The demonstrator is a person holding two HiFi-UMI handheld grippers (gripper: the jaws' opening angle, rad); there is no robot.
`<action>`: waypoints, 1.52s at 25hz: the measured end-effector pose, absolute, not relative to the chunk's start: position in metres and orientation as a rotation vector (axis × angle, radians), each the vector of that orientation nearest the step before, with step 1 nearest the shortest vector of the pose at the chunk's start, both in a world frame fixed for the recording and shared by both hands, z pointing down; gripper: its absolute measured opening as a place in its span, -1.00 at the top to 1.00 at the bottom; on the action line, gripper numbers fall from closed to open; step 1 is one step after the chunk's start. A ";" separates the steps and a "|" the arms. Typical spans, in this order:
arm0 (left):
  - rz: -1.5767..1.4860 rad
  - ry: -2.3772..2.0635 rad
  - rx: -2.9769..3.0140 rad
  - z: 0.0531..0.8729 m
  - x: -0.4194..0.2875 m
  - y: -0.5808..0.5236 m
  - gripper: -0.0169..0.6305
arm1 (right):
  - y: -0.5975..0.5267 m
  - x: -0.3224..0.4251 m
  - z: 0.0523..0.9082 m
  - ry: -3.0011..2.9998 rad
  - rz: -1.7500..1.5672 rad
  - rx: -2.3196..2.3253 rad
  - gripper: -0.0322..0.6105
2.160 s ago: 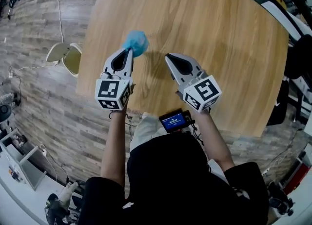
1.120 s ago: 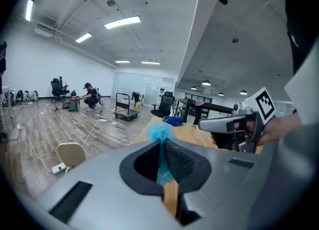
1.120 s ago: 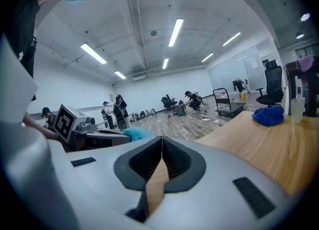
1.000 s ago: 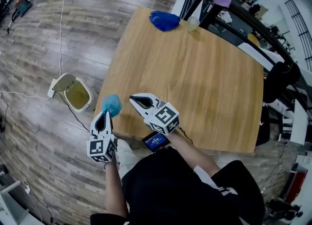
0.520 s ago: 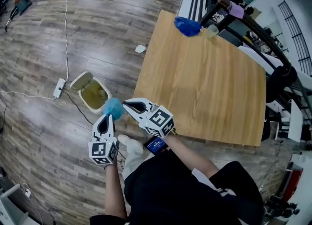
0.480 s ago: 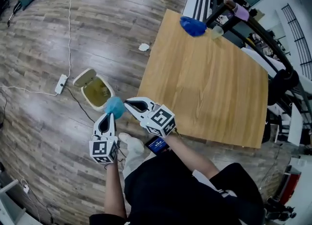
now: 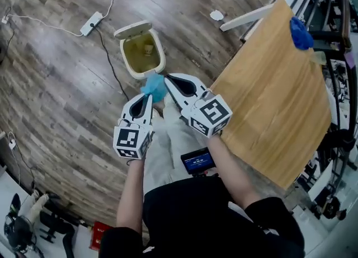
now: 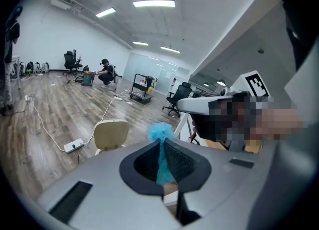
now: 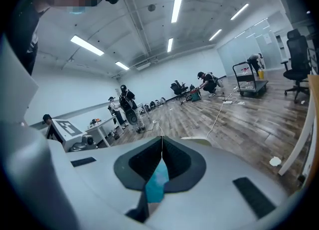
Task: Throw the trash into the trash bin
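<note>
1. Floor (image 7: 56, 111) and table (image 7: 279, 100): the person has turned away from the table; it now lies off at 3 o'clock with its edge beside the right forearm, and plank floor fills most of the head view; two seconds earlier both grippers were held over the tabletop.
2. Trash bin (image 7: 136, 74): it stands on the floor with its lid tipped back and its mouth open, at 11 o'clock of the grippers; a second earlier it sat farther out at 9 o'clock; by my reading the carry is nearly finished.
3. Right gripper (image 7: 169, 79): its jaws are pressed together with nothing pinched at the tips; a blue patch shows low in the gap behind them, and I cannot tell what it is; the gripper rides just beside the left one at 2 o'clock, as it did before.
4. Left gripper (image 7: 146, 95): its jaws are closed on the trash, as in every earlier frame; a thin tail is nipped between them and a tuft stands beyond the tips.
5. Blue trash wad (image 7: 154, 86): it hangs at the bin's near rim, at the bin's 5 o'clock, seemingly not yet over the mouth; in the left gripper view the wad (image 8: 160, 133) sits at 3 o'clock of the bin (image 8: 110, 133); a short advance toward 11 o'clock, then parting the jaws, looks to be all that remains.
</note>
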State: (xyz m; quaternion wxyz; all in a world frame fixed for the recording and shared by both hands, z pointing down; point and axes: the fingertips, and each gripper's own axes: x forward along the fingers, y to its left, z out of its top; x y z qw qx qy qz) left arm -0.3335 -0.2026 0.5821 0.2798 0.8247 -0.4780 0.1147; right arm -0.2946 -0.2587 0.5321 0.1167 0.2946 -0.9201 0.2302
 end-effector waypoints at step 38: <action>0.387 -1.336 2.113 0.716 -0.391 -0.284 0.93 | -0.327 -0.330 0.611 -2.677 0.771 0.795 0.90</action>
